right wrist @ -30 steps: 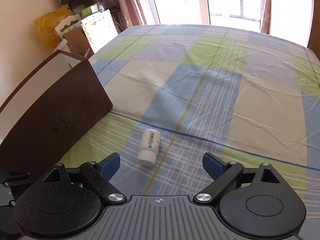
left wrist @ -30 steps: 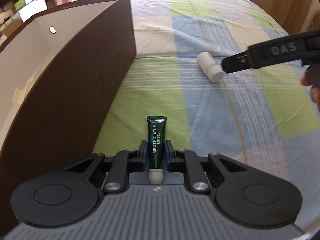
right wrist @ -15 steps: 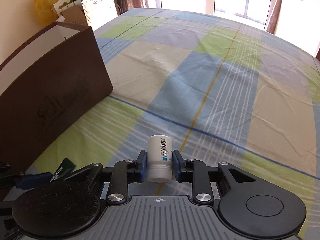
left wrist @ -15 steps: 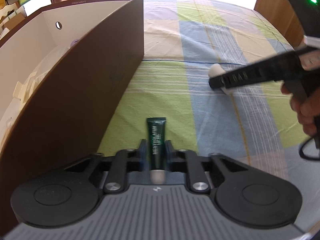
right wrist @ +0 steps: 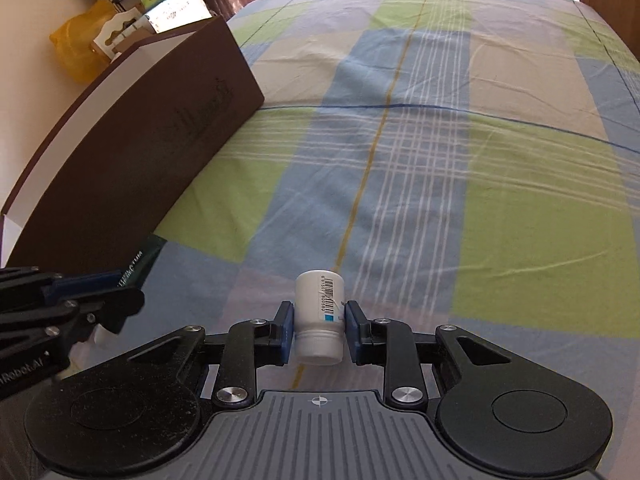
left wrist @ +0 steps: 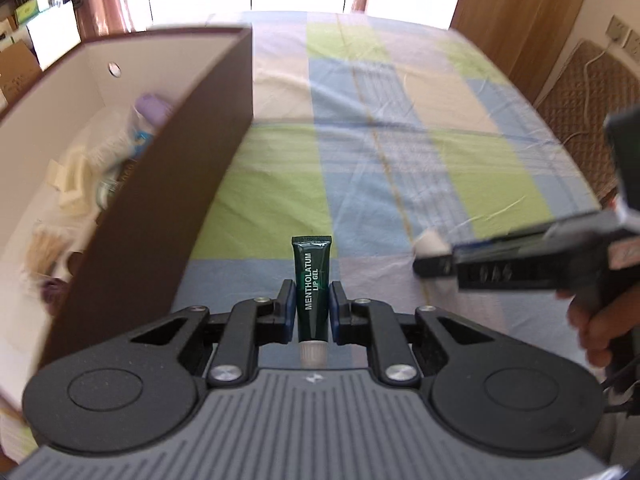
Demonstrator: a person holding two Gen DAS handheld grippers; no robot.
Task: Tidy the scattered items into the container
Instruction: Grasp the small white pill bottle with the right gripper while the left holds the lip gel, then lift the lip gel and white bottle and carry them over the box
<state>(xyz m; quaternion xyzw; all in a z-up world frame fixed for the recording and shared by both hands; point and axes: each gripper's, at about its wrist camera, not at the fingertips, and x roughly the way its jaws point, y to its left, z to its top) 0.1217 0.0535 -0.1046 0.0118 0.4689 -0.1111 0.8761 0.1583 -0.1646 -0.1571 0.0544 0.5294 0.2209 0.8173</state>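
My left gripper [left wrist: 312, 300] is shut on a dark green lip gel tube [left wrist: 312, 284], held above the checked bedspread with its white cap towards me. The brown box [left wrist: 168, 184] with a white inside stands just to the left, several items lying in it. My right gripper [right wrist: 319, 320] is shut on a small white bottle [right wrist: 319, 316] with a barcode label, lifted off the bed. In the left wrist view the right gripper [left wrist: 436, 258] enters from the right with the bottle [left wrist: 430, 243] at its tip. The left gripper [right wrist: 120, 284] shows at the left of the right wrist view, beside the box [right wrist: 152, 152].
A hand [left wrist: 600, 324] holds the right gripper's handle at the right edge. The checked bedspread [right wrist: 460, 152] stretches ahead towards bright windows. Cardboard boxes and a yellow bag [right wrist: 80, 52] stand on the floor beyond the brown box. A wooden door [left wrist: 516, 20] is at the far right.
My right gripper closed on the white bottle and lifted it off the bed. My left gripper rose with the tube, so the inside of the box now shows.
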